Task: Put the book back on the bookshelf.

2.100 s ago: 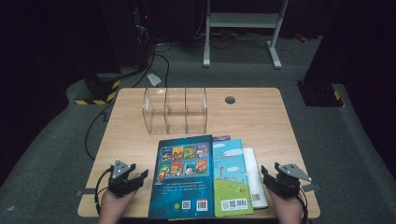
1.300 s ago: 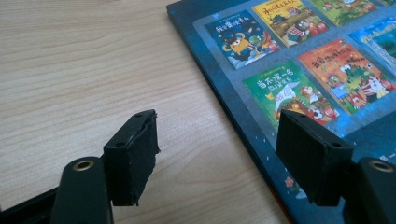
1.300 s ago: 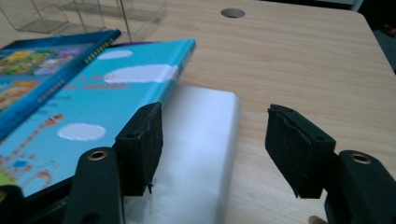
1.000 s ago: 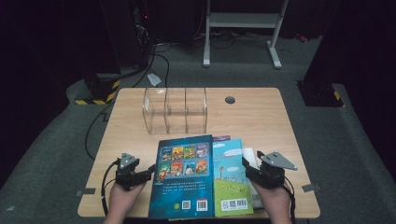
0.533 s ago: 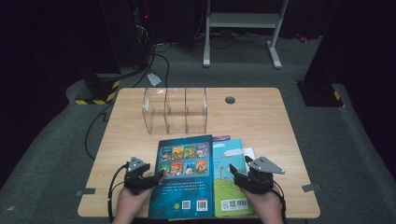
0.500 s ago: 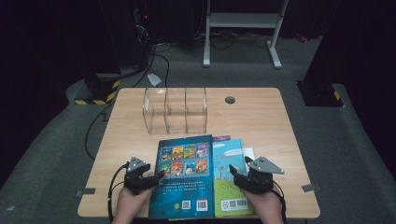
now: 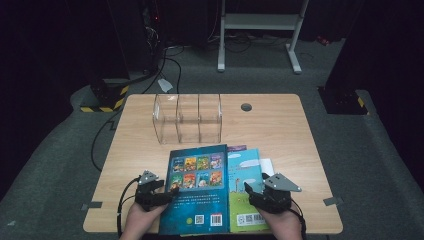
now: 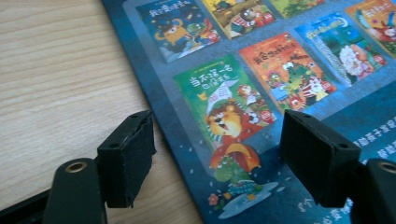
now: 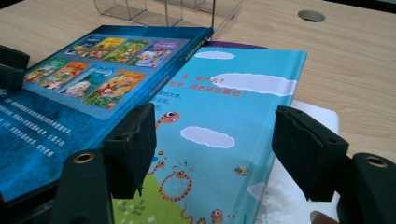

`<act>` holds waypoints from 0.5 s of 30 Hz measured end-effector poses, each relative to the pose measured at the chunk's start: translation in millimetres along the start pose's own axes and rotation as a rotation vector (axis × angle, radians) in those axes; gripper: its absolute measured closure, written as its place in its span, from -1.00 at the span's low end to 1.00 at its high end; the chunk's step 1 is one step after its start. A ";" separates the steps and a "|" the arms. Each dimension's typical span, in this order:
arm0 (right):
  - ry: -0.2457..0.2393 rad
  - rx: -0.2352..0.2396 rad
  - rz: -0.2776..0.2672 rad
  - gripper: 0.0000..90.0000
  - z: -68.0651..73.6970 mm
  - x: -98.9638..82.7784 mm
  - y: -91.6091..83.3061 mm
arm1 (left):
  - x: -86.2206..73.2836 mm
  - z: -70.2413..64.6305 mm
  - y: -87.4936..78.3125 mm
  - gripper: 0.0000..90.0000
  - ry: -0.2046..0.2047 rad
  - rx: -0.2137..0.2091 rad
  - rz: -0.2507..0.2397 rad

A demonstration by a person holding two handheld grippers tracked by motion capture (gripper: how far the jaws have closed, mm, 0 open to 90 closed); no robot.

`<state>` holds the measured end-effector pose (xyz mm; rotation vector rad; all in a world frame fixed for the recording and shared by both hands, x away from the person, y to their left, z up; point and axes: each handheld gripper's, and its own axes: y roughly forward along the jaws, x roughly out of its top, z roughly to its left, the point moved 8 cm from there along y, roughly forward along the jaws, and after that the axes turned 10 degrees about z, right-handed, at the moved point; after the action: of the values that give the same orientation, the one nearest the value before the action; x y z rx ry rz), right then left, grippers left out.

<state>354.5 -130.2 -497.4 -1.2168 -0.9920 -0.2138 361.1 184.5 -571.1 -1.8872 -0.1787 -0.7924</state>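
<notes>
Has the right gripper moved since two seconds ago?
Yes. The right gripper has come inward from the table's right edge and now sits over the light-blue book, jaws open.

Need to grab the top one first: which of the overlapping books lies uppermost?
The dark blue book, its cover showing a grid of small pictures. Its right edge overlaps the light blue book with clouds, which lies lower.

Wooden table [image 7: 280, 125]: clear divider rack [image 7: 187, 117], overlapping books [image 7: 215, 190].
</notes>
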 end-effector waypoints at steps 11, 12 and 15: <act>-0.011 0.038 -0.011 -0.27 2.3 1.1 -3.0 | -0.9 -1.8 2.8 -0.49 -0.013 -0.030 -0.006; -0.012 0.039 -0.013 -0.27 2.7 1.3 -2.8 | -1.7 -1.9 2.5 -0.49 -0.019 -0.035 -0.003; -0.007 0.034 -0.013 -0.29 3.1 2.1 -1.8 | -4.1 -2.9 1.4 -0.48 -0.010 -0.039 -0.008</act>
<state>353.0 -127.5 -494.7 -1.1808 -1.0064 -0.2023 357.3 182.3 -573.9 -1.9287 -0.1783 -0.7975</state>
